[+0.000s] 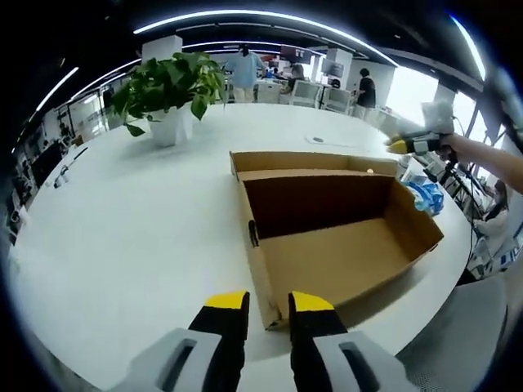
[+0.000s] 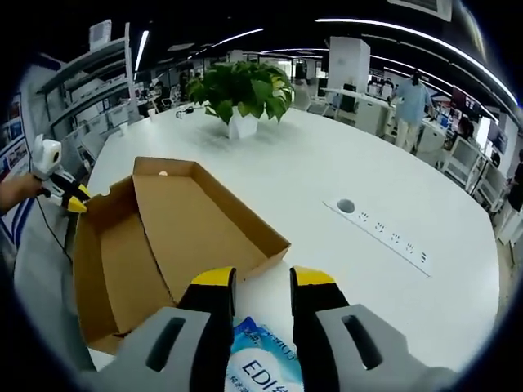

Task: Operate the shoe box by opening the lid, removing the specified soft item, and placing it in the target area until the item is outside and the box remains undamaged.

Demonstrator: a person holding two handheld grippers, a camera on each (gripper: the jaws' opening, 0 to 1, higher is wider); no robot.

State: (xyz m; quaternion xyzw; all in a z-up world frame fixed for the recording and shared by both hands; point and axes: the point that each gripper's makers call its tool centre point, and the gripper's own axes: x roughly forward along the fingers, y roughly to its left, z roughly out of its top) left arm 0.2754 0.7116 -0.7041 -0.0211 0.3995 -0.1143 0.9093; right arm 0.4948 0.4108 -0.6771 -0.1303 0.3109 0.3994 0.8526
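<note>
The cardboard shoe box [image 1: 343,261] stands open on the white table, its lid [image 1: 302,162] folded back and its inside bare. My left gripper [image 1: 270,306] hovers open just off the box's near corner, with nothing between its yellow-tipped fingers. A soft blue-and-white packet [image 1: 425,196] lies on the table just outside the box's far right side. In the right gripper view, the packet [image 2: 263,363] shows low between the fingers of my right gripper [image 2: 263,282], which is open and held above it. The box [image 2: 163,237] lies to the left there. The right gripper [image 1: 409,145] appears raised above the packet.
A potted green plant [image 1: 172,90] [image 2: 245,90] stands at the table's far side. A round cable hole [image 2: 346,206] and a slotted strip sit in the tabletop [image 2: 368,163]. The table's edge [image 1: 458,269] runs close by the box. People and desks fill the background.
</note>
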